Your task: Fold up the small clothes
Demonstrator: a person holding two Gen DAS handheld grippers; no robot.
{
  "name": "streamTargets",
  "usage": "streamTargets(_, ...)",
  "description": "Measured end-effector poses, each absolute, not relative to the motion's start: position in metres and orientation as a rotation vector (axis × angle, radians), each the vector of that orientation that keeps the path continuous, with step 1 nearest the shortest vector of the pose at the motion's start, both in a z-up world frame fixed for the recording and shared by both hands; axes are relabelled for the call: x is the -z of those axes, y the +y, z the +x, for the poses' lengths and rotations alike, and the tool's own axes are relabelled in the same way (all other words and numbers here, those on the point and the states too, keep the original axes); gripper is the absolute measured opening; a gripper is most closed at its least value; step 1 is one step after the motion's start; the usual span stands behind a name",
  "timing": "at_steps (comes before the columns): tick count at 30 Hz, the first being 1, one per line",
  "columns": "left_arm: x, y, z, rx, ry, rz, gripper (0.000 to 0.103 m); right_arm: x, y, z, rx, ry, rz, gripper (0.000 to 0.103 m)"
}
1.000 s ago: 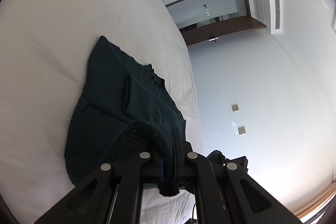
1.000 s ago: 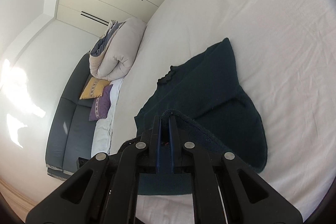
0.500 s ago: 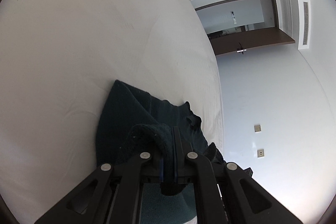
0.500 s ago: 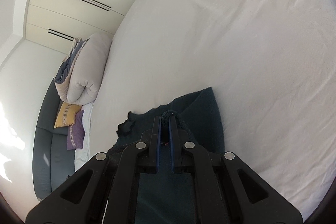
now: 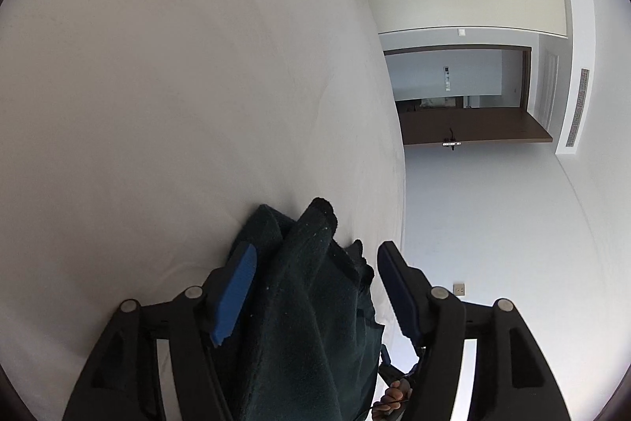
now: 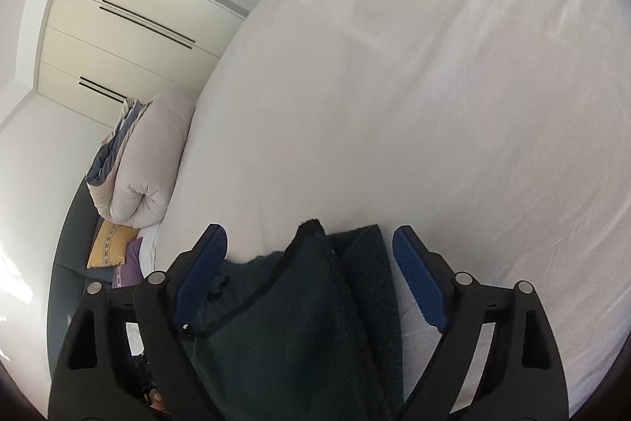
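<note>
On the white bed (image 5: 157,105), near its close edge, the dark green garment (image 5: 307,302) is seen lying doubled over, a raised corner standing between the fingers of each tool. Both the left tongs (image 5: 315,263) and the right tongs (image 6: 311,247) are spread wide, with nothing gripped. The fold is best finished by lifting both tools straight clear, so the upper layer is not dragged. A doorway (image 5: 461,93) is shown only in the left view; a rolled duvet (image 6: 146,160) and sofa cushions (image 6: 110,243) are clearer in the right.
</note>
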State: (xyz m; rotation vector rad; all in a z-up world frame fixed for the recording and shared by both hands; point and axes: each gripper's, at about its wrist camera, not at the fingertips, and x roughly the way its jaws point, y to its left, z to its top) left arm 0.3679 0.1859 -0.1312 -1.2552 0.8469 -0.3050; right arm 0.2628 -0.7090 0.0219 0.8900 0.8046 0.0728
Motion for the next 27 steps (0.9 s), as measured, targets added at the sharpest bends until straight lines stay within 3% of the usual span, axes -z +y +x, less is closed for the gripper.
streamTargets(15, 0.099, 0.137, 0.357, 0.274, 0.929, -0.747, 0.067, -0.061, -0.649, 0.235, -0.16, 0.817, 0.495, 0.085)
streamTargets(18, 0.103, 0.132, 0.365, 0.269, 0.954, -0.709, 0.066, -0.065, -0.657, 0.231, -0.14, 0.805, 0.528, 0.078)
streamTargets(23, 0.106, 0.122, 0.366, 0.256, 0.974, -0.651, 0.03, -0.045, -0.664, 0.238, -0.127, 0.859, 0.482, 0.058)
streamTargets(27, 0.106, 0.119, 0.368, 0.253, 0.98, -0.623, 0.019, -0.024, -0.653, 0.257, -0.112, 0.92, 0.443, 0.056)
